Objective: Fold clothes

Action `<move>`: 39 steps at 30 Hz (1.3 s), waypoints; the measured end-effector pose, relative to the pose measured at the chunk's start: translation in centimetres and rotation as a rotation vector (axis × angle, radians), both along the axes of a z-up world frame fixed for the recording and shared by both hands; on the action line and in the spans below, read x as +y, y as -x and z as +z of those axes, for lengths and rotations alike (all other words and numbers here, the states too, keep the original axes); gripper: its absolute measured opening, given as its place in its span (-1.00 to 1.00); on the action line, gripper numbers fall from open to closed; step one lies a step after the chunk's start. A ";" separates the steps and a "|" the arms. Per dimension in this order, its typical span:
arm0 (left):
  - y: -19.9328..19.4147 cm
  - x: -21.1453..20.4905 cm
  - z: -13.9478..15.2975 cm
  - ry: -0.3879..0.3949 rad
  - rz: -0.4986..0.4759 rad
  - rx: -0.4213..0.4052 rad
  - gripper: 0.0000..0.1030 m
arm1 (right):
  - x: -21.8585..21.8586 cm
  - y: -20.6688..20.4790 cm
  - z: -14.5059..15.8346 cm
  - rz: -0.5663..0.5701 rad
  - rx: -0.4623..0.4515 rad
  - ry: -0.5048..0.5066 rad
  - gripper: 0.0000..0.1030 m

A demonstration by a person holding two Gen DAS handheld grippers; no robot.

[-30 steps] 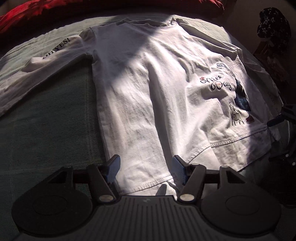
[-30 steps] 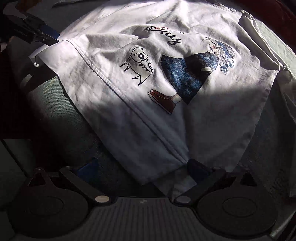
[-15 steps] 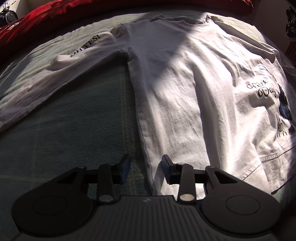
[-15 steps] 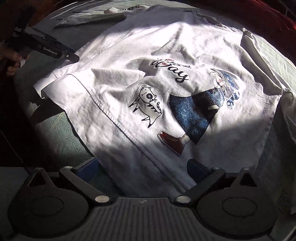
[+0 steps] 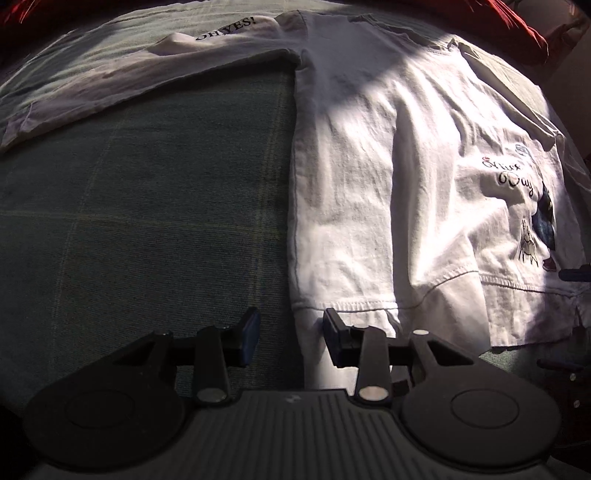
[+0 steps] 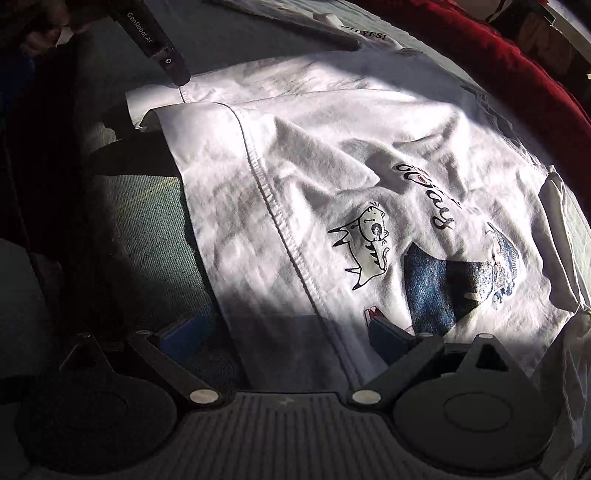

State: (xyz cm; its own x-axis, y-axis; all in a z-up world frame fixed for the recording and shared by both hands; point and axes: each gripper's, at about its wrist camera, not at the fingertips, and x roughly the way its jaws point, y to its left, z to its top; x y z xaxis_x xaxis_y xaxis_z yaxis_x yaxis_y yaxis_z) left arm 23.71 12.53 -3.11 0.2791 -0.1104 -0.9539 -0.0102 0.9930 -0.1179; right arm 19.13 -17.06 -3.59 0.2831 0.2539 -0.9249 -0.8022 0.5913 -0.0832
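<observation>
A white long-sleeved shirt (image 5: 369, 177) lies spread on a green checked bedcover (image 5: 147, 206), with a cat-and-figure print (image 6: 373, 251) near its hem. One sleeve (image 5: 122, 81), lettered "OH YES!", stretches left. My left gripper (image 5: 291, 336) is open at the shirt's bottom left corner, and the hem corner lies between its fingers. My right gripper (image 6: 291, 336) is open wide over the hem at the shirt's other side, with cloth lying between its blue pads (image 6: 388, 332). In the right wrist view the left gripper (image 6: 177, 72) touches the far hem corner.
A red blanket (image 6: 498, 66) lies along the far side of the bed. A person's hand (image 6: 44, 33) holds the left gripper's handle at the top left of the right wrist view. The bed's near edge (image 6: 22, 295) drops into dark shadow on the left.
The left gripper has slid left along the hem to the shirt's bottom left corner and narrowed a little. The right gripper has come lower and closer onto the hem beside the print.
</observation>
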 end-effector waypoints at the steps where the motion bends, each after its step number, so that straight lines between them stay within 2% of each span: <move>1: 0.2 0.3 -0.4 0.022 0.029 0.015 -0.30 | -0.2 0.2 0.1 -0.014 0.009 0.001 0.93; 4: 0.6 0.5 -1.0 0.065 0.083 0.033 -0.30 | -1.1 0.6 0.3 -0.066 0.038 0.013 0.93; 8: 0.5 -0.1 -1.2 0.062 0.095 0.049 -0.31 | -1.8 0.5 0.3 -0.134 0.057 0.006 0.93; 10: 0.5 -0.6 -1.2 0.058 0.084 0.054 -0.45 | -2.1 0.5 0.3 -0.168 0.066 0.002 0.93; 11: 0.4 -0.9 -1.1 0.068 0.071 0.055 -0.73 | -2.3 0.5 0.4 -0.185 0.071 0.000 0.93; 12: 0.3 -1.2 -1.0 0.065 0.059 0.054 -0.87 | -2.4 0.5 0.4 -0.203 0.077 -0.007 0.93; 14: 0.3 -1.6 -0.9 0.043 0.038 0.048 -0.87 | -3.0 0.2 0.7 -0.254 0.092 -0.028 0.93; 18: 0.3 -1.1 -1.1 0.066 0.050 0.058 -0.87 | -5.9 -0.5 1.2 -0.422 0.139 -0.099 0.93; 28: 0.1 -1.3 -1.4 0.054 0.011 0.066 -0.87 | -19.0 -2.8 -1.9 -0.989 0.386 -0.430 0.89; 32: 0.2 -1.2 -1.5 0.058 0.006 0.077 -0.85 | -19.6 -3.8 -2.9 -0.987 0.455 -0.571 0.89; 36: 0.0 -1.3 -1.5 0.060 0.007 0.082 -0.85 | -19.6 -5.5 -3.5 -0.932 0.492 -0.620 0.88; 38: 0.1 -1.2 -1.5 0.061 0.009 0.081 -0.82 | -20.2 -5.3 -3.7 -0.947 0.511 -0.646 0.80; 39: 0.0 -1.1 -1.6 0.063 0.014 0.082 -0.81 | -20.8 -4.9 -3.7 -0.967 0.529 -0.669 0.66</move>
State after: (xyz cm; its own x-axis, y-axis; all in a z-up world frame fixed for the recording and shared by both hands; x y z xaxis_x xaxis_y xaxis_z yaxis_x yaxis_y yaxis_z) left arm 23.66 11.39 -4.68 0.2024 -0.1675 -0.9649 -0.0363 0.9833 -0.1783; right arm 24.01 -37.84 -7.31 0.2514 0.6074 -0.7536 0.1290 0.7506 0.6480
